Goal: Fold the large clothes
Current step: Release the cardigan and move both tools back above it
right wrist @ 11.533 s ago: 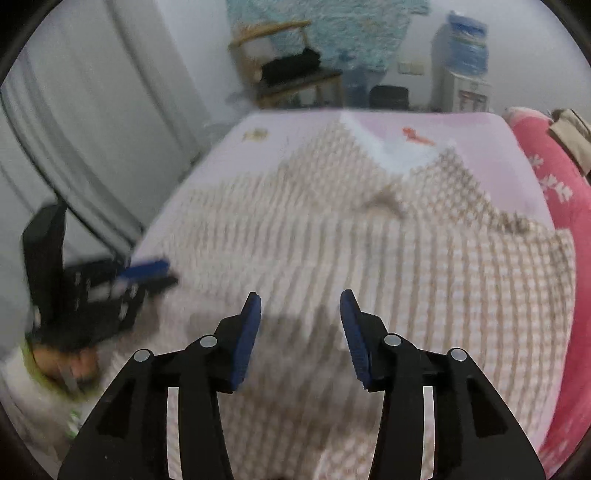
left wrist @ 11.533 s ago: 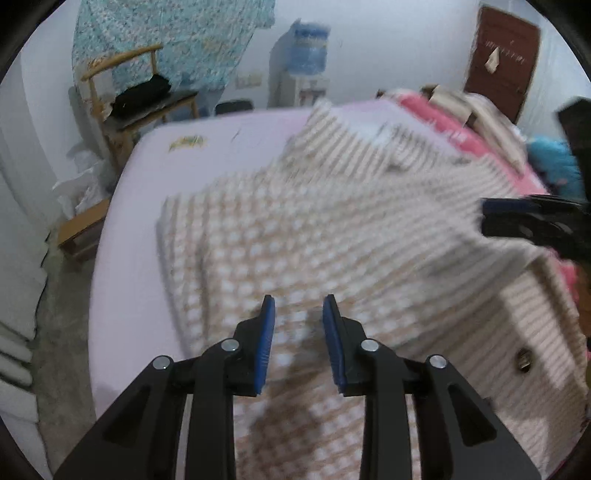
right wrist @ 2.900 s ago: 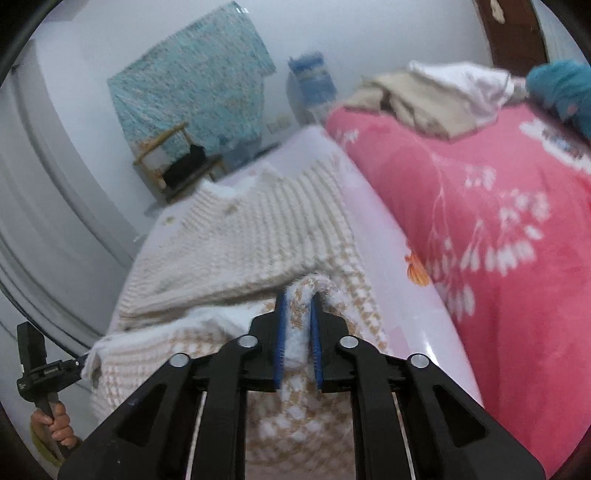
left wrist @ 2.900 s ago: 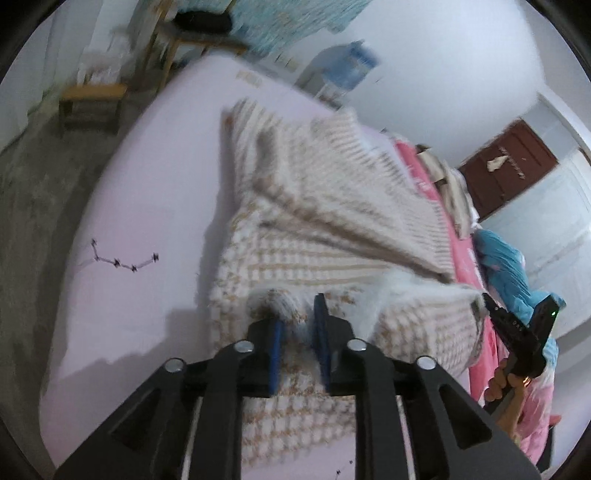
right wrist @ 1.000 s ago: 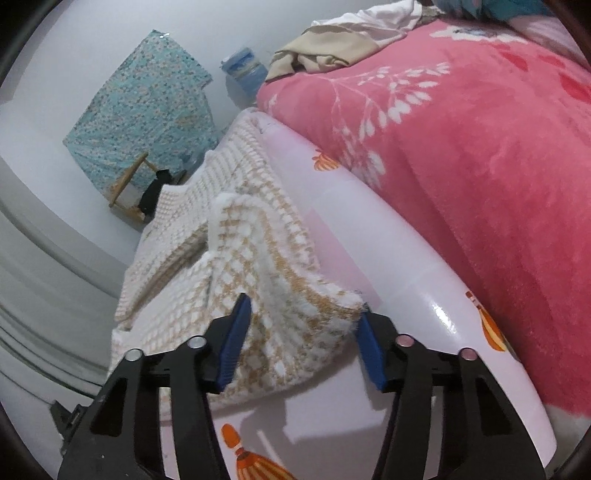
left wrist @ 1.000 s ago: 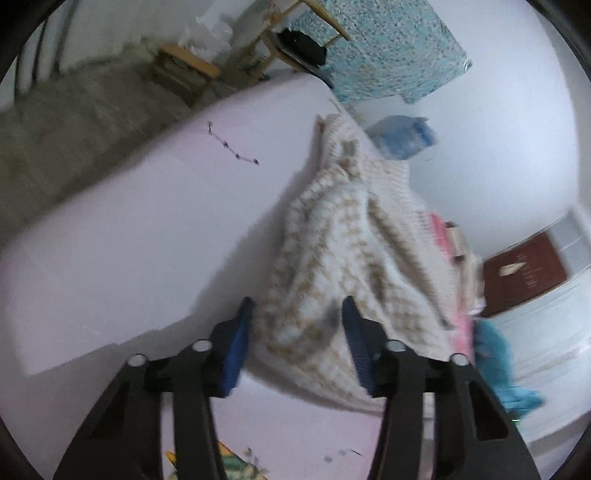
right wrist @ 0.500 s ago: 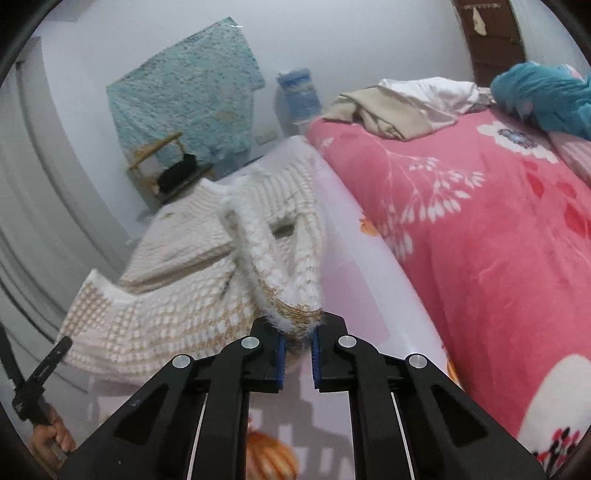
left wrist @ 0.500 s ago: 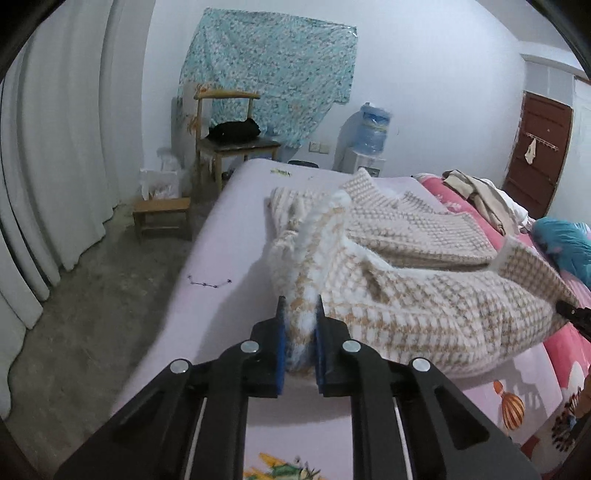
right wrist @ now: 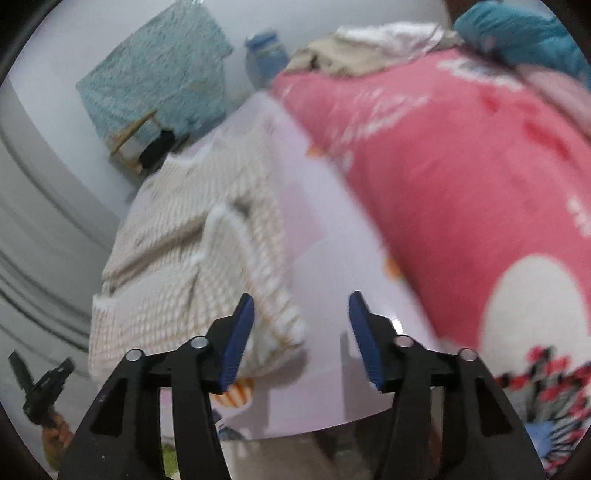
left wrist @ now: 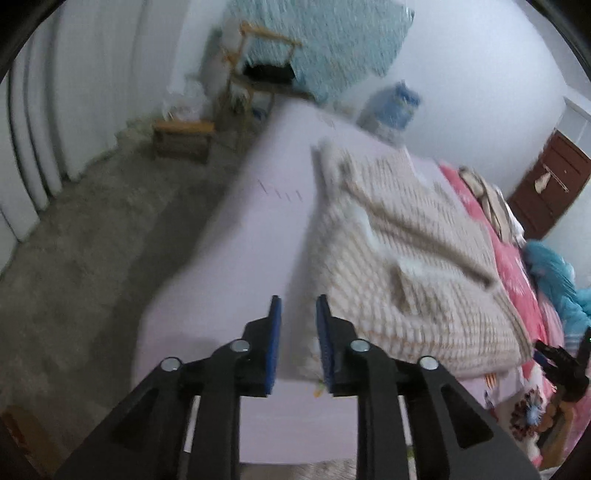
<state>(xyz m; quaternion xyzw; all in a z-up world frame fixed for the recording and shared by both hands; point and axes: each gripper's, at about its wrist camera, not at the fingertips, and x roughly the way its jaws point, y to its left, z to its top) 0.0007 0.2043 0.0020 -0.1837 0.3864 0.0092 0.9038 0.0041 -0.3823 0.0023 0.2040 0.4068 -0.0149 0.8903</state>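
Note:
A beige and white checked fleece garment [left wrist: 402, 266] lies folded on the pale lilac sheet of the bed [left wrist: 258, 229]; it also shows in the right wrist view [right wrist: 207, 251]. My left gripper [left wrist: 297, 332] is open by a narrow gap and empty, just off the garment's near left corner. My right gripper [right wrist: 301, 332] is wide open and empty, its left finger beside the garment's near right corner. The right gripper also shows small at the right edge of the left wrist view [left wrist: 561, 363]; the left gripper shows in the right wrist view [right wrist: 40, 384].
A pink flowered blanket [right wrist: 461, 158] covers the bed's right side, with piled clothes [right wrist: 369, 44] and a blue-green bundle [right wrist: 517, 33] behind. A wooden chair [left wrist: 258, 74], a low stool [left wrist: 183, 138], a water dispenser [left wrist: 391, 107] and a brown door [left wrist: 550, 184] stand around the bed.
Half a second ago both grippers were shut on the garment's edge and held it up. Now both have let go and pulled back, and the garment lies flat on the bed.

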